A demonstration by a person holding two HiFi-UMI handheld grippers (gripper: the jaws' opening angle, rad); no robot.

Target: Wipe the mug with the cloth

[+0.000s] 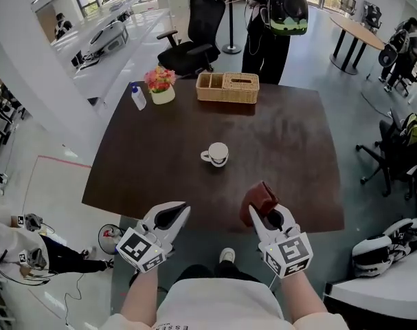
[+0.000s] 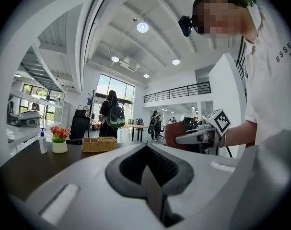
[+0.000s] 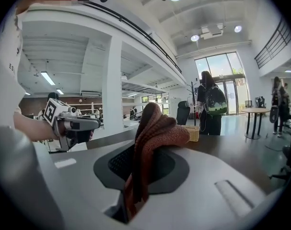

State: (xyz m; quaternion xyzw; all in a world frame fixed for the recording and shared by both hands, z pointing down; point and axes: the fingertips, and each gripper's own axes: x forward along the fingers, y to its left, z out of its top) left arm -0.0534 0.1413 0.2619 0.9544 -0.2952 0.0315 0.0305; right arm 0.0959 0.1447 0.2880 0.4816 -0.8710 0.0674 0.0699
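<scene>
A white mug (image 1: 216,154) with a dark band stands upright in the middle of the dark table (image 1: 284,136). My right gripper (image 1: 257,210) is shut on a reddish-brown cloth (image 1: 257,199), (image 3: 152,143) at the table's near edge, right of centre. The cloth bunches up over the jaws. My left gripper (image 1: 174,215) hovers at the near edge, left of centre, shut with nothing in it (image 2: 152,195). Both grippers are well short of the mug. From the left gripper view the right gripper (image 2: 195,137) and cloth (image 2: 174,135) show at the right.
A wicker box (image 1: 228,87) sits at the table's far edge, with a flower pot (image 1: 161,84) and a spray bottle (image 1: 138,97) at the far left. A person with a backpack (image 1: 285,9) stands behind the table beside an office chair (image 1: 194,36).
</scene>
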